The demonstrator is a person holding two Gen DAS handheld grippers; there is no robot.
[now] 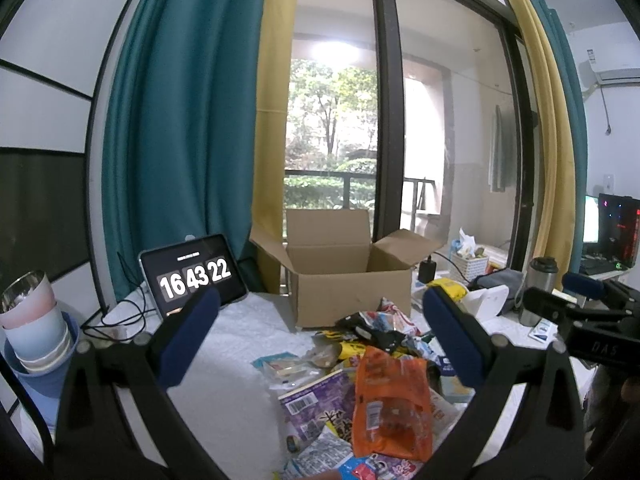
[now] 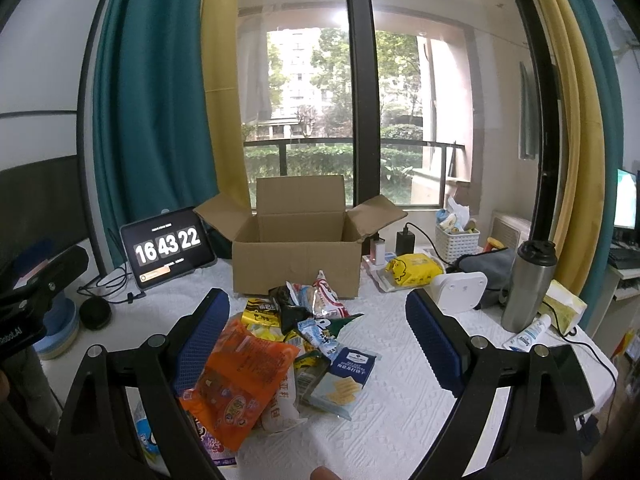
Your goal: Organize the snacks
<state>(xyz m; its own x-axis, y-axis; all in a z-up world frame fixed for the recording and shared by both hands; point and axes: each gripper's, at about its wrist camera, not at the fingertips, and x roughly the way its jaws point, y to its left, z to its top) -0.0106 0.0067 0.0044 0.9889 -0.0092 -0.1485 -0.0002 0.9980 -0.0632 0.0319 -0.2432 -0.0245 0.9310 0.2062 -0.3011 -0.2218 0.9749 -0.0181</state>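
Snack packets heaped on the white tablecloth, empty carton waiting just behind, nothing picked up.

Both grippers held above the near edge of the pile, jaws wide apart and gripping nothing: left gripper (image 1: 316, 344) over the orange bag (image 1: 392, 404) and the purple packet (image 1: 320, 412), right gripper (image 2: 318, 340) framing the same orange bag (image 2: 240, 380) and the blue cracker pack (image 2: 346, 380). Cardboard box (image 2: 296, 264) parked with all flaps folded outward, presumably to leave its mouth clear for dropping packets straight in. Pile lying just in front of the box, loosely overlapped, so a top packet probably easiest to lift first. Tablet clock (image 2: 168, 246) propped to the left of the box, steel tumbler (image 2: 528, 284) and yellow pouch (image 2: 414, 268) off to the right, apart from the heap; contents of that pouch hard to make out.
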